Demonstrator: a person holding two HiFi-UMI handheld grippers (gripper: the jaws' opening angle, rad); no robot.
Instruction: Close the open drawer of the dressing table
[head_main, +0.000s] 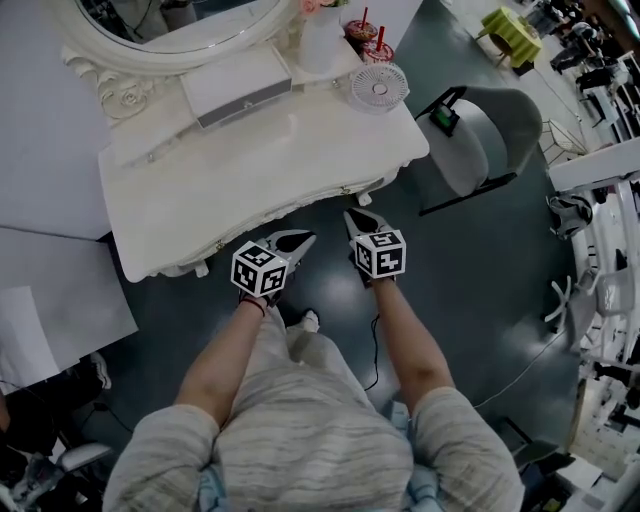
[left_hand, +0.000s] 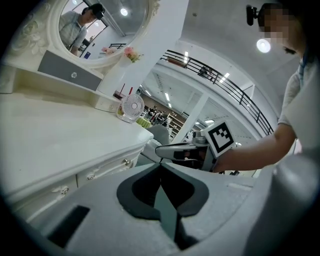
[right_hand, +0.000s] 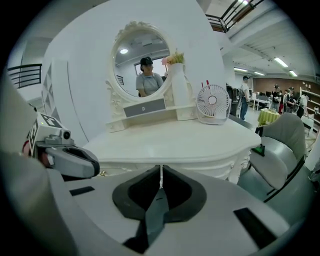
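One table (head_main: 270, 165), one fan (head_main: 379, 87) (one chair (head_main: 490, 135))

The dressing table (head_main: 270, 160) is standing before the person, and a mirror (head_main: 170, 25) is rising at the back of its surface. A small drawer box (head_main: 235, 85) is sitting just in front of the mirror, near the middle. To the right of this box a fan (head_main: 379, 87) is standing by the right back corner, with two cups (head_main: 370, 40) just behind it. A chair (head_main: 490, 140) is standing on the floor (head_main: 470, 290) to the right of the table. The left gripper (head_main: 300, 240) and the right gripper (head_main: 355, 217) are hovering side by side, close before the front edge.
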